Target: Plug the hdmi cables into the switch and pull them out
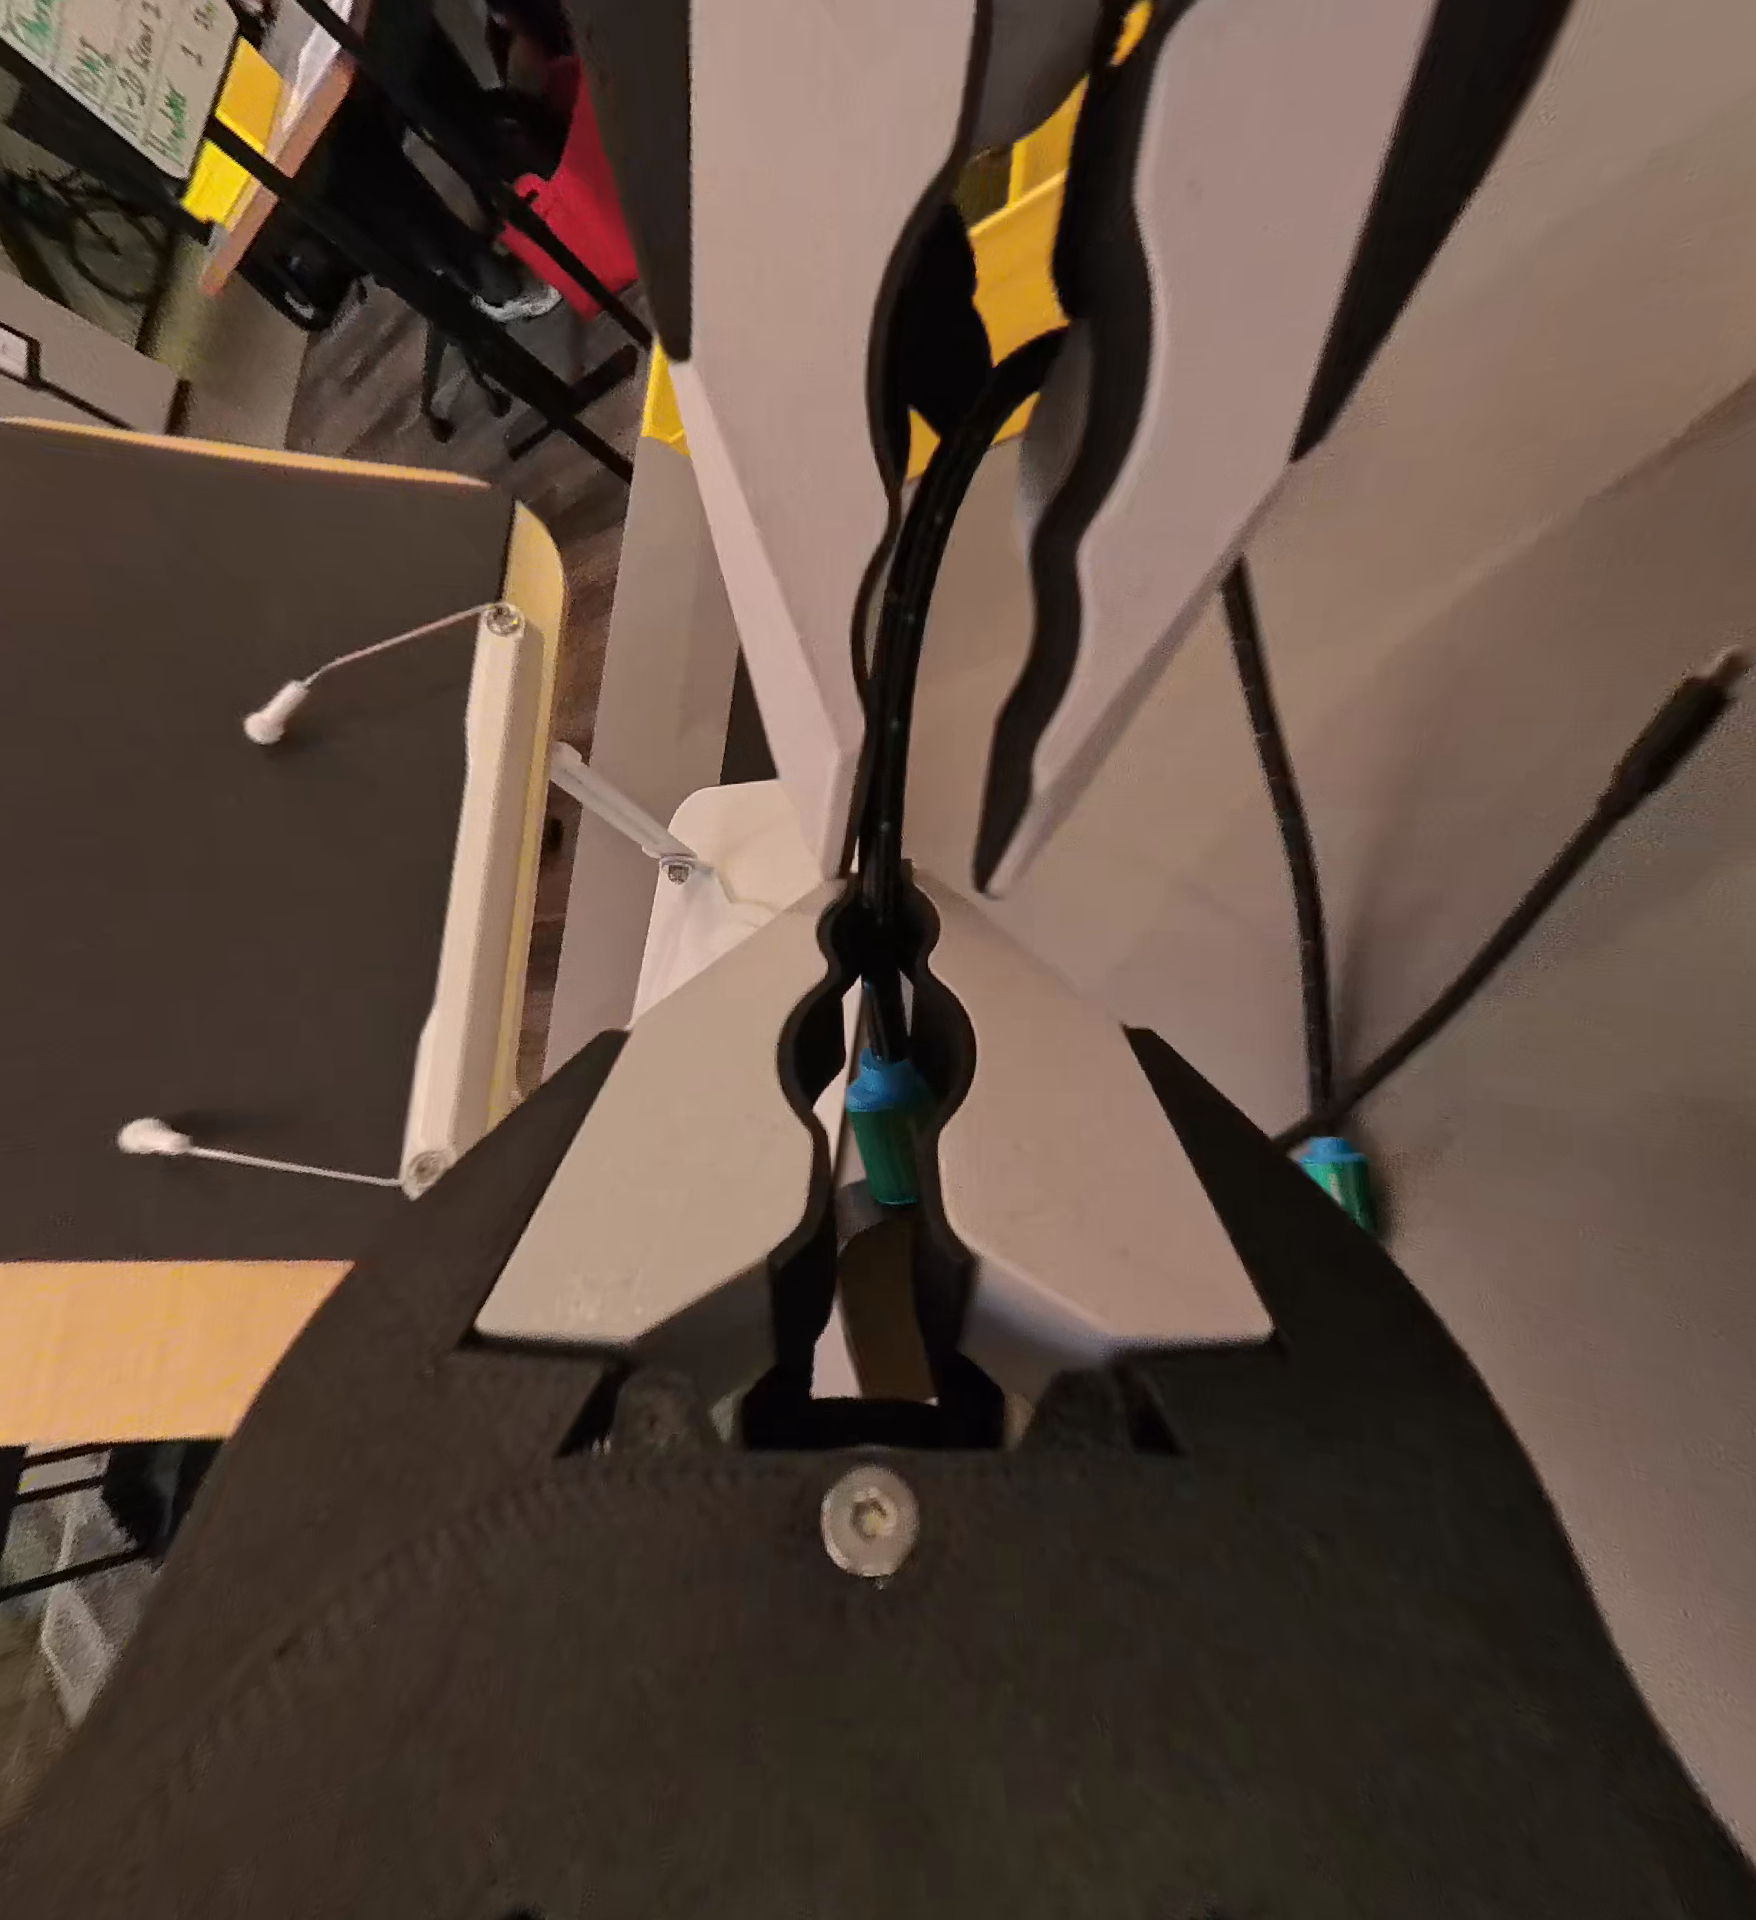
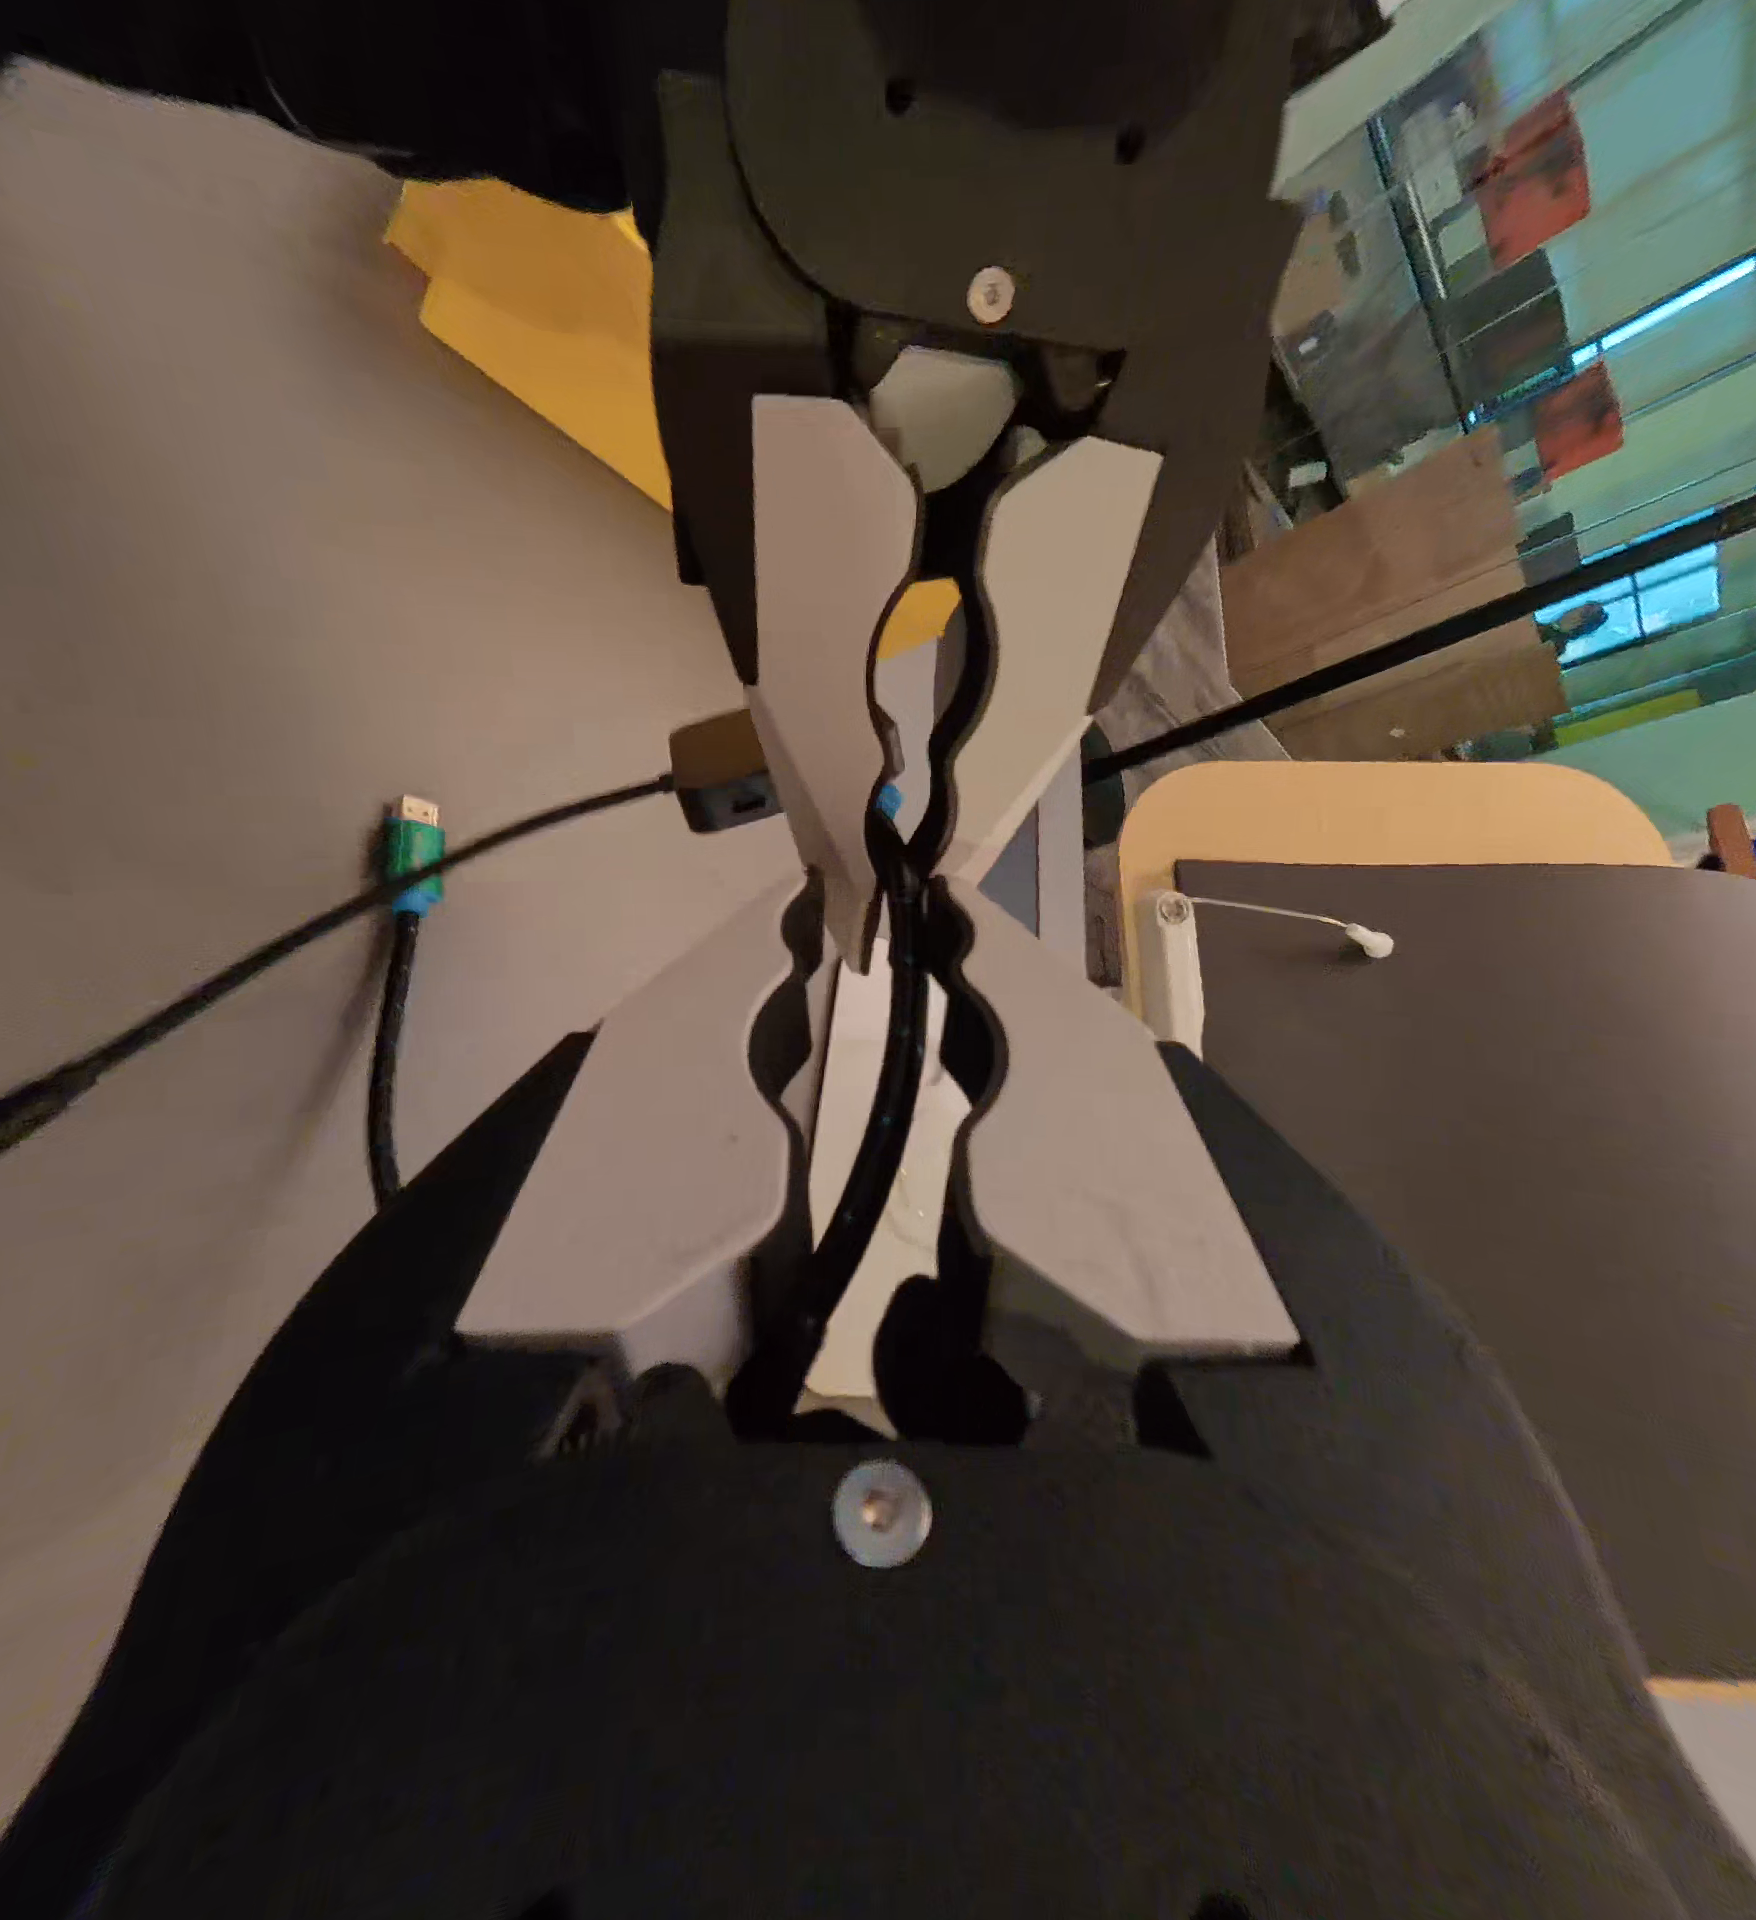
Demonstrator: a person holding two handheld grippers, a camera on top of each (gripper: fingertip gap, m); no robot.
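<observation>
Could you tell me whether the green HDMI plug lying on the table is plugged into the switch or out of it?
Out. The green HDMI plug lies loose on the grey table, its metal tip bare, apart from the dark switch to its right.

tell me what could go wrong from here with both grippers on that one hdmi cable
1. The left gripper and right gripper sit tip to tip on the same held cable; their fingers could collide.
2. The switch lies loose on the table, right behind the left gripper, which could knock it.
3. The spare cable crosses the switch's lead, which may snag.
</observation>
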